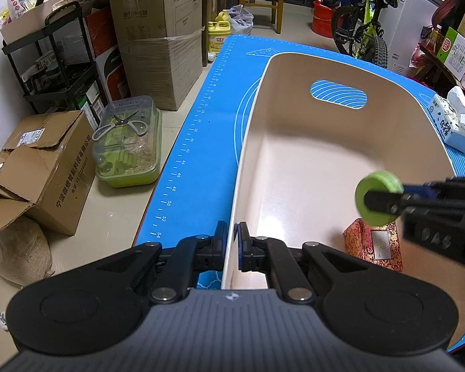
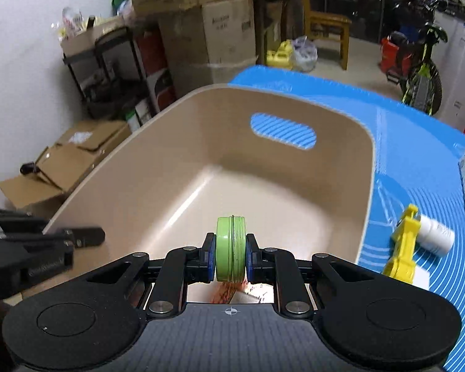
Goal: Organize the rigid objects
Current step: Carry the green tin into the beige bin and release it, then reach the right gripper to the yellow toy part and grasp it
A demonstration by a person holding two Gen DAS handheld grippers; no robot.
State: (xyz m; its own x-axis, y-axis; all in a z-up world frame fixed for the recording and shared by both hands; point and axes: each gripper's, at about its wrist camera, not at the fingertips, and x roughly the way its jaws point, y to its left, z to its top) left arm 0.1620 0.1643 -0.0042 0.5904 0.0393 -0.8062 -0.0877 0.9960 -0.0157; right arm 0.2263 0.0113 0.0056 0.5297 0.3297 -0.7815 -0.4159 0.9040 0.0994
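My right hand-held gripper [image 2: 231,259] is clamping the green tin [image 2: 231,252] above the bin [image 2: 367,167] while my left hand-held gripper [image 1: 231,248] is pinching its rim.

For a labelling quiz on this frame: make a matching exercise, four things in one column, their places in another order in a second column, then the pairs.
Things:
1. round green tin
2. red patterned box
3. white bottle with yellow part
4. beige plastic bin

Places:
A. lying on the blue mat, outside the bin
B. side wall pinched by the left gripper
C. clamped in the right gripper, above the bin
D. resting on the bin's floor

Pairs: 1-C, 2-D, 3-A, 4-B
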